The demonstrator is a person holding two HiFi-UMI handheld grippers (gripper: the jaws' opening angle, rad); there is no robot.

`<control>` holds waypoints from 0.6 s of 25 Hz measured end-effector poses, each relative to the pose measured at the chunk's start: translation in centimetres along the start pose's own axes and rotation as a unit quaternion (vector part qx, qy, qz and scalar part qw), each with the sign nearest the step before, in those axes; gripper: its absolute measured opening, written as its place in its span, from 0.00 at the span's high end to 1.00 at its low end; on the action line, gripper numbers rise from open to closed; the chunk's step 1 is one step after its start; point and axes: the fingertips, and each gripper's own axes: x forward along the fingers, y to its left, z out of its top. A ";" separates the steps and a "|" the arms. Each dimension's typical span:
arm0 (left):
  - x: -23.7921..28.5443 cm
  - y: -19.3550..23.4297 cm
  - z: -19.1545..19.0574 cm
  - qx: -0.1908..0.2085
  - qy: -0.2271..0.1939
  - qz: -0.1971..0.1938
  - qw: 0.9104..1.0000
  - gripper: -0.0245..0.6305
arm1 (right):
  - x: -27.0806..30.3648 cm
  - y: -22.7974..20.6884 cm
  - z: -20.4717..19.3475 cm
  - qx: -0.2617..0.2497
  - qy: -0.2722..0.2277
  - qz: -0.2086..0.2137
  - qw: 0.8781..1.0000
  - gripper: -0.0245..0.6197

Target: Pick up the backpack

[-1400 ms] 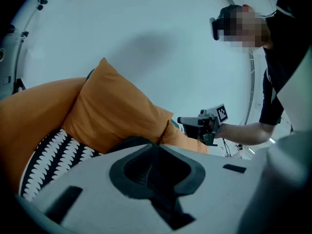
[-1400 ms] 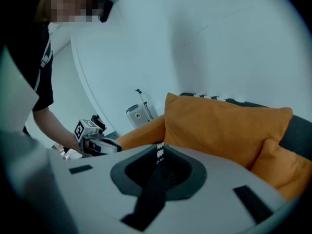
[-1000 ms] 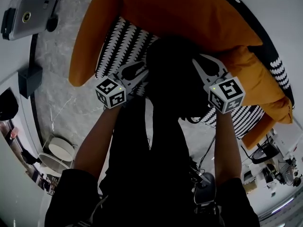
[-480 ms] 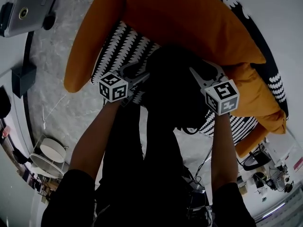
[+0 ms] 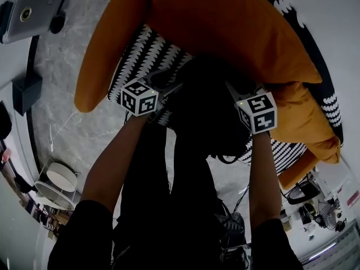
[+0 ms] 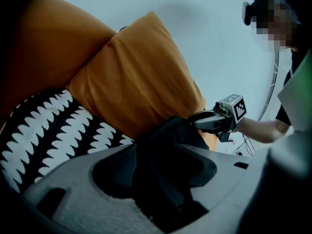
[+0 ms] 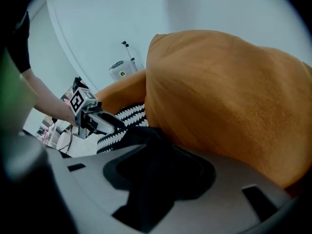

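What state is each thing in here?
Backpack: crumpled, fabric lying between both grippers' jaws.
Left gripper: open, backpack fabric between the jaws.
Right gripper: jaws opening, backpack fabric between them.
Cushion: propped up on the patterned seat.

Below me is a seat (image 5: 147,54) with a black-and-white zigzag cover. Orange cushions (image 5: 225,21) lie on it, the black backpack (image 6: 165,152) against them.

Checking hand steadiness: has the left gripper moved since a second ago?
Yes. The left gripper has moved up the head view, farther onto the striped cushion, rising past the orange pillow's lower-left corner.
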 end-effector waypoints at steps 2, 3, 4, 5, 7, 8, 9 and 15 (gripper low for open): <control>0.3 0.3 -0.2 -0.004 -0.001 0.005 1.000 0.62 | 0.3 -0.4 -0.1 -0.013 0.012 -0.011 1.000 0.72; 0.5 0.3 -0.3 -0.005 -0.001 0.005 1.000 0.62 | 0.5 -0.5 -0.2 -0.017 0.017 -0.013 1.000 0.72; 0.7 0.3 -0.4 -0.006 -0.001 0.005 1.000 0.62 | 0.6 -0.6 -0.3 -0.017 0.020 -0.013 1.000 0.72; 0.9 0.3 -0.5 -0.007 -0.001 0.004 1.000 0.62 | 0.9 -0.6 -0.4 -0.014 0.022 -0.010 1.000 0.72; 1.3 0.5 -0.5 -0.010 -0.002 0.004 1.000 0.62 | 1.5 -0.5 -0.7 -0.003 0.027 -0.002 1.000 0.72; 1.5 0.6 -0.5 -0.013 -0.002 0.006 1.000 0.62 | 1.9 -0.4 -1.0 0.002 0.032 0.003 0.999 0.72; 1.7 0.8 -0.6 -0.017 0.000 0.008 1.000 0.62 | 2.4 -0.3 -1.3 0.006 0.036 0.007 0.999 0.72; 3.0 1.6 -1.1 -0.031 0.022 0.018 0.999 0.62 | 3.1 -0.2 -1.9 0.029 0.025 0.004 0.999 0.73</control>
